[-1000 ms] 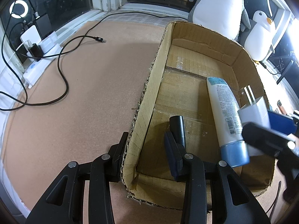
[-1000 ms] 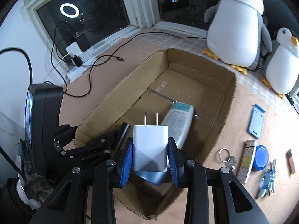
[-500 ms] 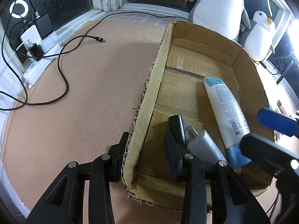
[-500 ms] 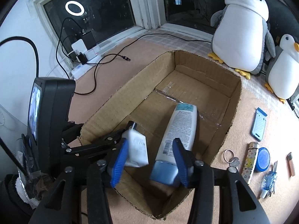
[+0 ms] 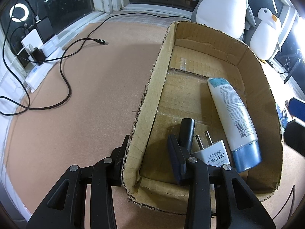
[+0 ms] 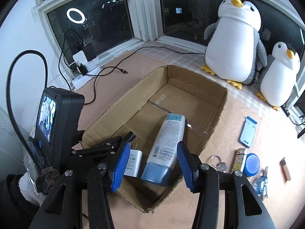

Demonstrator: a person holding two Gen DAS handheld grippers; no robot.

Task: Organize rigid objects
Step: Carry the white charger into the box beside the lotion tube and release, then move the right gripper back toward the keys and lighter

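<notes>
An open cardboard box (image 5: 152,87) (image 6: 221,106) holds a white tube with a blue cap (image 5: 234,118) (image 6: 165,147), a white plug charger (image 5: 211,152) (image 6: 133,160) and a black cylinder (image 5: 187,131) (image 6: 130,135). My left gripper (image 5: 150,156) straddles the box's near left wall, one finger outside, one inside; it looks closed on the wall. My right gripper (image 6: 152,166) is open and empty above the box's near end.
To the right of the box lie a blue phone stand (image 6: 248,131), a lighter (image 6: 238,158), keys (image 6: 218,162), a blue lid (image 6: 251,164) and small items. Two plush penguins (image 6: 236,43) stand behind. A black cable (image 5: 64,72) and power strip (image 5: 40,64) lie left.
My right gripper opened and let go of the white charger, which dropped into the box beside the black cylinder. The right gripper rose and drew back. The left gripper stayed put.
</notes>
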